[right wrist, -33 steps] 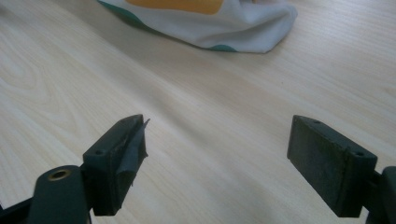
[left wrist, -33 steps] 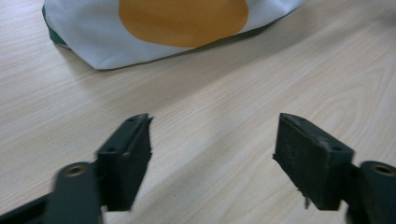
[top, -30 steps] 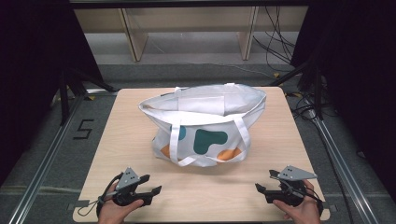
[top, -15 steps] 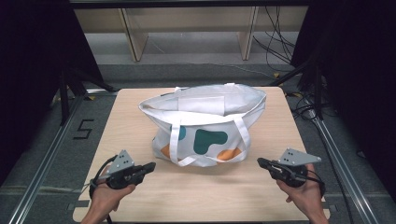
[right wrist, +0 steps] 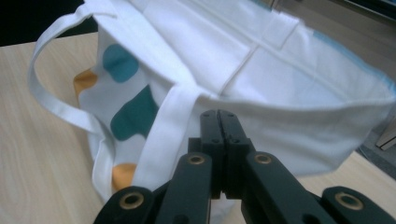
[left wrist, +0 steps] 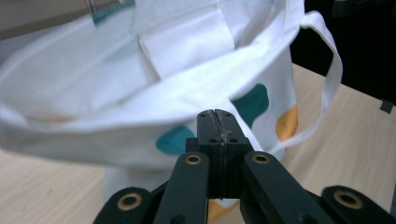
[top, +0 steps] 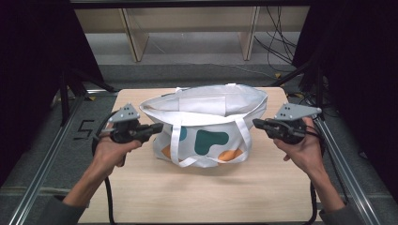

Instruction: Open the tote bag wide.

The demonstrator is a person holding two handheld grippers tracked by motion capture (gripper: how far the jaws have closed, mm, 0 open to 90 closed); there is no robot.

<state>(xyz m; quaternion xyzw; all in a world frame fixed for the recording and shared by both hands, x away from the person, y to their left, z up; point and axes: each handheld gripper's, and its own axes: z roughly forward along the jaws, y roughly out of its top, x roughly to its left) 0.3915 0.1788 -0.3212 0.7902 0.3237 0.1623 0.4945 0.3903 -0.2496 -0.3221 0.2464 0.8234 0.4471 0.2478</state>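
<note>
The white tote bag (top: pixel 206 124) stands mid-desk, long axis running left edge to right edge. The left gripper (top: pixel 157 127) and right gripper (top: pixel 257 123), jaws clenched empty, flank its ends, equally near the rim.

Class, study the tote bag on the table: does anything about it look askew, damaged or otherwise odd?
Nothing looks damaged or spilled. The white tote bag stands open on the table, its rim sagging unevenly and its near handle drooping down the front onto the tabletop. Both the left gripper and right gripper are shut beside it.
</note>
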